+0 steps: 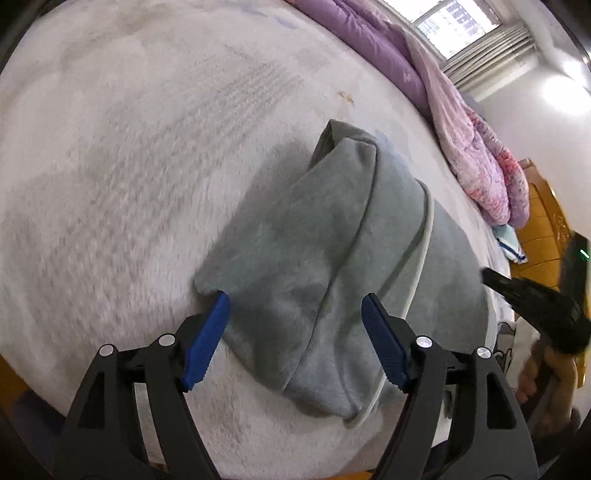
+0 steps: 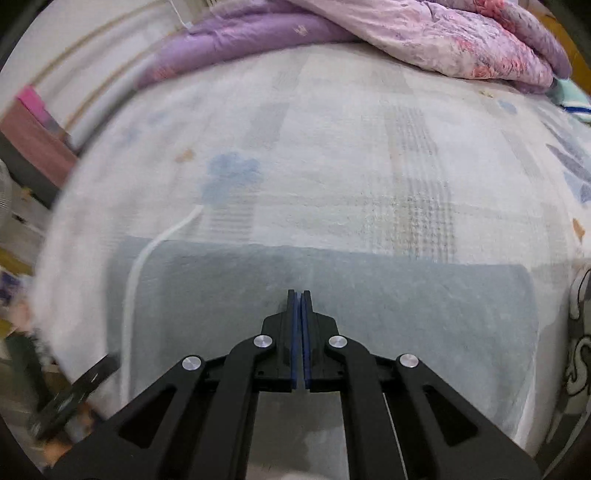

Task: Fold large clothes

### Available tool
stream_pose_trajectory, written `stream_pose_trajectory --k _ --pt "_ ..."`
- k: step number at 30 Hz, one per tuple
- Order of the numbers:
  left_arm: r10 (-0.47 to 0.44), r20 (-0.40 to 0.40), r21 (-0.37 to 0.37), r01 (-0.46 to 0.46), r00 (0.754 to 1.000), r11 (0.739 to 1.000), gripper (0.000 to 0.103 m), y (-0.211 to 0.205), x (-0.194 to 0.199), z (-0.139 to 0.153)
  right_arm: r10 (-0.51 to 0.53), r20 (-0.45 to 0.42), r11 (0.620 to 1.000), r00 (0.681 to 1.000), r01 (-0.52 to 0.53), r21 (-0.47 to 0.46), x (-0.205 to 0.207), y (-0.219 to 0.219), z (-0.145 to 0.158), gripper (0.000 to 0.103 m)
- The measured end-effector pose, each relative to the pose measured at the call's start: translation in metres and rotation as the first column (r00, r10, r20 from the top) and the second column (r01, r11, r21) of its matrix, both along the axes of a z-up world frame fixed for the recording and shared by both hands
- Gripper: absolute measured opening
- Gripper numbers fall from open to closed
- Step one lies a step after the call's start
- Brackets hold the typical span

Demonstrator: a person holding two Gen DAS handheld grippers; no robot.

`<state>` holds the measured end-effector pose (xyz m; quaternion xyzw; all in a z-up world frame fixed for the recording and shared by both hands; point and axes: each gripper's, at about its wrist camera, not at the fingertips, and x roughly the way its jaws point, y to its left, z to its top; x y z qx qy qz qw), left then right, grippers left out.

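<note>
A grey-green garment (image 1: 332, 251) with a white cord (image 1: 424, 240) lies folded on the pale bed cover (image 1: 129, 166). My left gripper (image 1: 295, 306) is open, its blue pads (image 1: 207, 343) spread on either side of the garment's near end, just above it. In the right wrist view the same garment (image 2: 406, 302) lies as a flat rectangle on the bed cover (image 2: 332, 147), its white cord (image 2: 147, 251) at the left edge. My right gripper (image 2: 299, 293) is shut with nothing seen between the pads, over the garment's middle. The right gripper also shows in the left wrist view (image 1: 495, 280).
A purple and pink quilt (image 1: 443, 103) is bunched along the far side of the bed; it also shows in the right wrist view (image 2: 369, 37). A wooden headboard (image 1: 543, 229) stands at the right. A window (image 1: 454, 22) is at the far end.
</note>
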<state>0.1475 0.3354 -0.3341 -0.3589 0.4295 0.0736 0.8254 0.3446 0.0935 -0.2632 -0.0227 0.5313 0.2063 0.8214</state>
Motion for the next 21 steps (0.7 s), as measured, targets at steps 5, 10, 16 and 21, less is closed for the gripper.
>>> stream_pose_trajectory --k 5,10,16,21 --pt "-0.055 0.008 0.047 0.055 0.998 0.997 0.082 -0.01 0.003 -0.002 -0.038 -0.098 0.999 0.994 0.035 -0.024 0.027 0.003 -0.043 0.0" --pt "-0.061 -0.018 0.078 0.062 0.998 0.995 0.087 -0.018 0.01 -0.003 -0.052 -0.125 0.998 0.991 0.055 0.022 0.03 -0.005 -0.045 0.0" --pt "-0.052 -0.017 0.073 0.053 0.999 0.996 0.088 -0.02 0.012 -0.003 -0.006 -0.132 0.997 0.991 0.016 0.075 -0.024 -0.022 -0.008 0.0" --pt "-0.021 -0.007 0.002 0.021 1.0 1.0 0.088 -0.012 0.012 -0.004 -0.014 -0.147 0.996 0.989 0.027 0.085 -0.048 -0.032 -0.032 0.0"
